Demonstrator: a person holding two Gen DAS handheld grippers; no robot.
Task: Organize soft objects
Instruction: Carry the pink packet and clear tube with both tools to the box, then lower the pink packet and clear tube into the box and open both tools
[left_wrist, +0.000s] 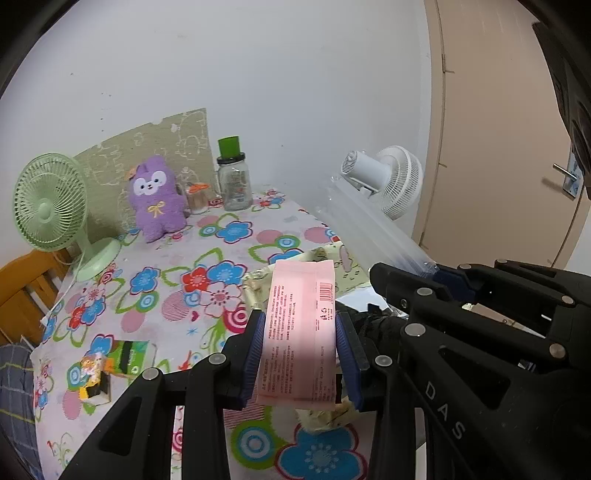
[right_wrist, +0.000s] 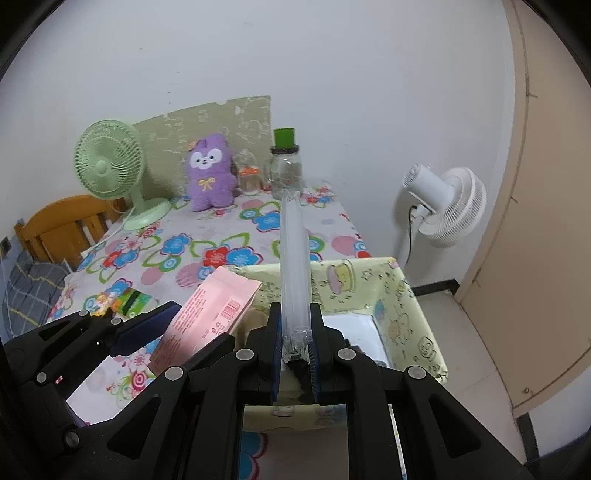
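My left gripper (left_wrist: 300, 354) is shut on a pink soft packet (left_wrist: 301, 325) with a barcode, held above the table beside the yellow patterned fabric bin (left_wrist: 343, 275). The packet also shows in the right wrist view (right_wrist: 207, 314), with the left gripper (right_wrist: 147, 328) around it. My right gripper (right_wrist: 295, 354) is shut on a clear plastic lid or cover (right_wrist: 293, 258), held edge-on above the fabric bin (right_wrist: 402, 306). The clear lid also shows in the left wrist view (left_wrist: 369, 225). A purple plush toy (left_wrist: 157, 199) sits at the table's back; it also shows in the right wrist view (right_wrist: 210, 173).
A flowered tablecloth (left_wrist: 207, 266) covers the table. A green desk fan (left_wrist: 51, 206), a glass jar with a green cup (left_wrist: 232, 177) and a small jar stand at the back. A small green box (left_wrist: 110, 365) lies front left. A white floor fan (right_wrist: 447, 206) and a door stand right.
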